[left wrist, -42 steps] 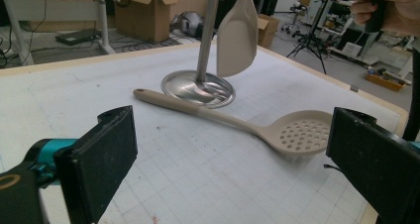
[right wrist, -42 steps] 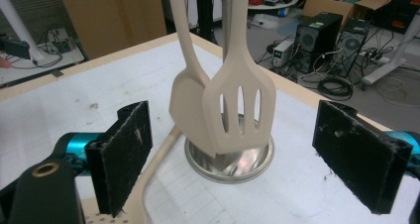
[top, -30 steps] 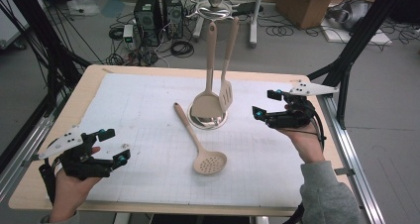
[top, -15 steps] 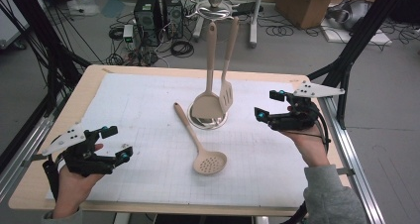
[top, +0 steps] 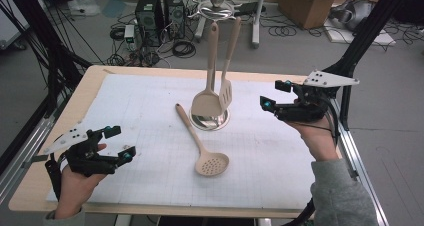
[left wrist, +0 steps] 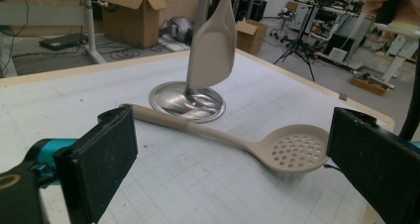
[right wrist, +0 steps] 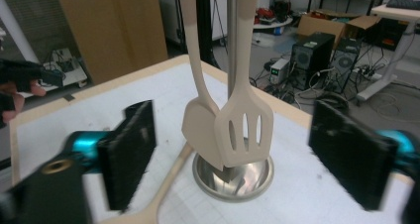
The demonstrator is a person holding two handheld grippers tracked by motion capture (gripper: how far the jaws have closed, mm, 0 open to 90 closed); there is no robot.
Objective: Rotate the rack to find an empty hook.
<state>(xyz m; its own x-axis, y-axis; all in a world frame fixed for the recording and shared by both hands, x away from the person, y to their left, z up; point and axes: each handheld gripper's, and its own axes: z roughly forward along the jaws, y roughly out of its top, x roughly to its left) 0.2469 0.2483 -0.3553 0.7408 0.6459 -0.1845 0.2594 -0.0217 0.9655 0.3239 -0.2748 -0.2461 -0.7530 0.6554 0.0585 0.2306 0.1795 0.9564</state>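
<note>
The left gripper [top: 114, 142] rests near the left edge of the mat [top: 140, 116], jaws wide and empty, aimed at the skimmer [top: 202, 145] lying flat at mid-table with its bowl toward the near side. Just beyond, a spatula [top: 207, 102] and slotted turner [top: 226, 93] hang on the rack [top: 217, 1] over its round base [top: 212, 120]. At the right, the right gripper [top: 274, 97] hovers, jaws apart and just narrowing, nothing between them. A good pick likely means lining the pads square across a handle, closing firmly, then lifting it straight off the hook without swinging its neighbour.
</note>
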